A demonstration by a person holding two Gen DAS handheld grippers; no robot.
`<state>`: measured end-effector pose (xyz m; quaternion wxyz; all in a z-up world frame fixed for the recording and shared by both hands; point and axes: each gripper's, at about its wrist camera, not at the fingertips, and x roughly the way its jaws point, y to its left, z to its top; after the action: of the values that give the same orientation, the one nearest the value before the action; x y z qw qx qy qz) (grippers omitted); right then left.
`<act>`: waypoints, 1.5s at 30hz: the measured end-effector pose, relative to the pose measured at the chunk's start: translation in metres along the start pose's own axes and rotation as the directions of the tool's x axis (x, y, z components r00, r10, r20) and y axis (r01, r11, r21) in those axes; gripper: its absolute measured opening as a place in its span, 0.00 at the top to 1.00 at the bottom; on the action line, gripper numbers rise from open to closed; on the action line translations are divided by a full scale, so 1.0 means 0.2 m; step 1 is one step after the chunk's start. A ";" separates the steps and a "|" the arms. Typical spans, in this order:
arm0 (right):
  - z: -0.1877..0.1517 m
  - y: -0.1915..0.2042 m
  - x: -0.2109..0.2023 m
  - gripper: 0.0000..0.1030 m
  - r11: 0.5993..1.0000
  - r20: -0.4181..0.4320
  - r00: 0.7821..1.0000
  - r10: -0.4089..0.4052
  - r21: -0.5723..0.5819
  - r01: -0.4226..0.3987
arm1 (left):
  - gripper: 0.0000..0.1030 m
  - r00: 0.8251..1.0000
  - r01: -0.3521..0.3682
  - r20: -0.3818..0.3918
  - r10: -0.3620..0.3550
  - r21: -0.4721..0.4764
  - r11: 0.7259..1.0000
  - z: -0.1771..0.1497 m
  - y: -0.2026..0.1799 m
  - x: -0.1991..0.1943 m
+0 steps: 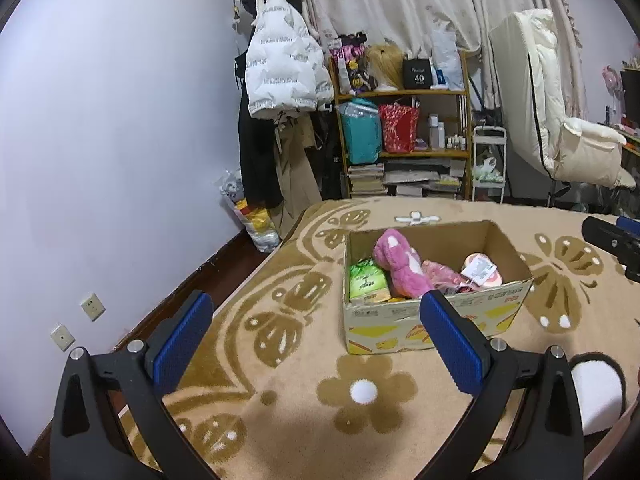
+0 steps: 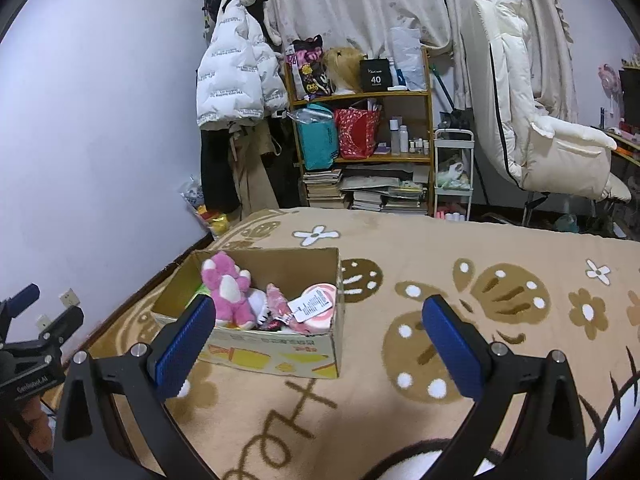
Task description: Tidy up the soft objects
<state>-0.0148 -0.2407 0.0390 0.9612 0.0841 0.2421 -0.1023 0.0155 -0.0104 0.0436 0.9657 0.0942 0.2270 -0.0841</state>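
A cardboard box [image 1: 432, 316] stands on the beige patterned blanket [image 1: 304, 412]. In it lie a pink plush toy [image 1: 396, 260], a green packet [image 1: 366, 280], a smaller pink soft toy [image 1: 442, 274] and a pink round item with a white tag [image 1: 482, 270]. The box [image 2: 280, 354] and pink plush [image 2: 226, 286] also show in the right wrist view. My left gripper [image 1: 316, 312] is open and empty, in front of the box. My right gripper [image 2: 320, 316] is open and empty, to the right of the box.
A wooden shelf [image 1: 402, 128] with bags and books stands beyond the bed. A white puffer jacket [image 1: 284, 64] hangs at the wall. A white reclining chair [image 1: 560, 120] is at the right. A plastic bag [image 1: 256, 216] sits on the floor.
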 end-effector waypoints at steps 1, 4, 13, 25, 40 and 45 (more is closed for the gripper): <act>0.00 0.00 0.01 0.00 1.000 -0.004 1.000 -0.004 -0.003 0.004 | 0.01 1.000 -0.004 -0.005 0.004 0.002 1.000 0.00 0.00 0.01; -0.02 -0.01 0.03 0.00 1.000 -0.011 1.000 -0.009 -0.007 0.008 | 0.01 1.000 -0.001 -0.023 0.001 -0.005 1.000 -0.02 0.00 0.06; -0.05 -0.02 0.09 0.00 1.000 -0.033 0.999 -0.012 0.001 0.012 | 0.01 1.000 -0.011 -0.029 0.012 0.015 1.000 -0.05 -0.01 0.10; -0.05 -0.03 0.09 0.00 1.000 -0.034 0.999 -0.013 0.002 0.013 | 0.01 0.999 -0.005 -0.036 0.006 0.022 1.000 -0.08 -0.03 0.13; -0.05 -0.03 0.09 0.00 1.000 -0.034 0.999 -0.013 0.003 0.013 | 0.01 0.999 0.002 -0.039 0.000 0.033 0.999 -0.08 -0.03 0.13; -0.05 -0.03 0.09 0.00 1.000 -0.033 0.999 -0.013 0.004 0.013 | 0.01 0.999 0.003 -0.041 -0.002 0.032 0.999 -0.08 -0.04 0.13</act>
<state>-0.0045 -0.2473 0.0214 0.9561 0.0863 0.2584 -0.1078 0.0299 -0.0170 0.0168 0.9591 0.1113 0.2454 -0.0869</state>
